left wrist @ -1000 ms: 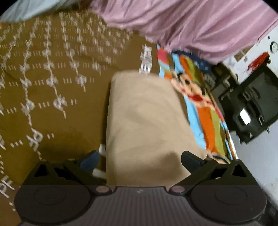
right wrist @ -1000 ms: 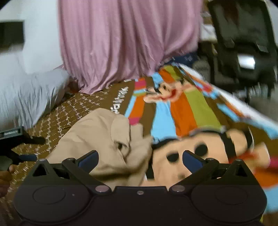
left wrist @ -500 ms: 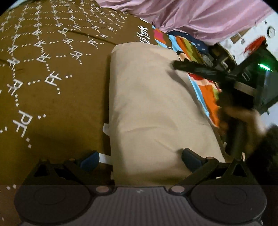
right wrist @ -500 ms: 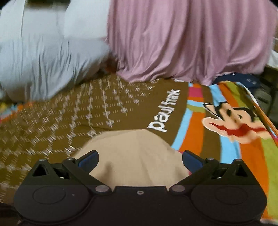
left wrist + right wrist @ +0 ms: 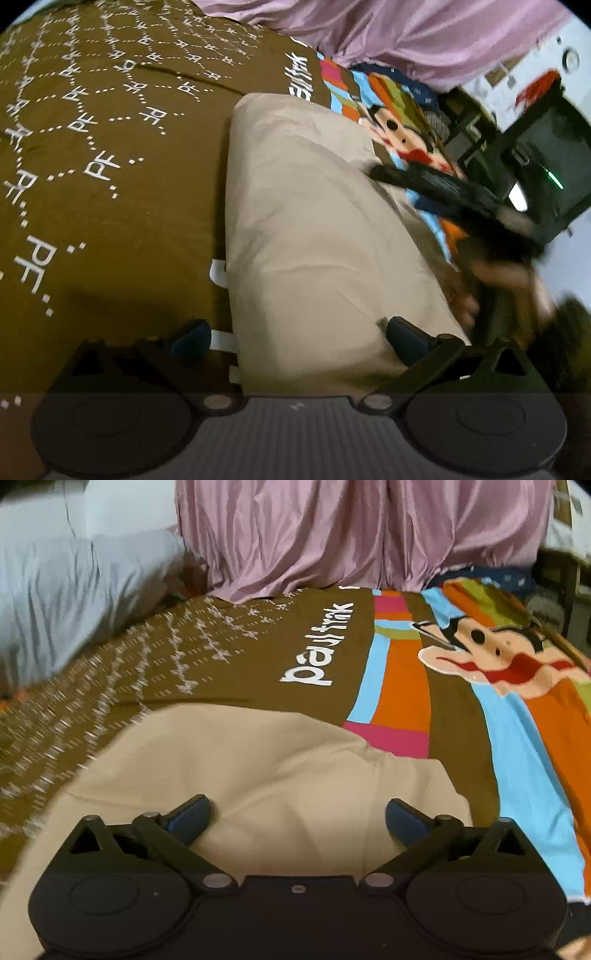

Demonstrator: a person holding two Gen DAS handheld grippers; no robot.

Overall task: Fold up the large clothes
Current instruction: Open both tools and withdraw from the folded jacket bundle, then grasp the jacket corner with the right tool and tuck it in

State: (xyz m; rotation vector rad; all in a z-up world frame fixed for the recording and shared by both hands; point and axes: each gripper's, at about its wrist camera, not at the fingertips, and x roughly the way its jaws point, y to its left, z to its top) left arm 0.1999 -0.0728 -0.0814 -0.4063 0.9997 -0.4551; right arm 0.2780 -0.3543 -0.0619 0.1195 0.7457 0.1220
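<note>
A beige garment [image 5: 314,236] lies folded into a long rectangle on the brown patterned bedspread [image 5: 110,155]. My left gripper [image 5: 295,332] hovers open over its near end, nothing between the fingers. In the left wrist view the right gripper [image 5: 376,172] reaches in from the right, held by a hand [image 5: 491,273], its tips at the garment's right edge. In the right wrist view the beige garment [image 5: 258,771] fills the space under my open right gripper [image 5: 297,814], which grips nothing.
The bedspread has a colourful striped cartoon panel [image 5: 498,686] on the right. A pink curtain [image 5: 351,531] hangs behind the bed and a grey pillow [image 5: 70,590] lies at the back left. A black office chair [image 5: 535,170] stands beyond the bed's right side.
The right gripper swung from facing the cartoon panel and crumpled cloth to hovering over the flattened garment. The left gripper dropped closer to the garment's near end. Both stayed open.
</note>
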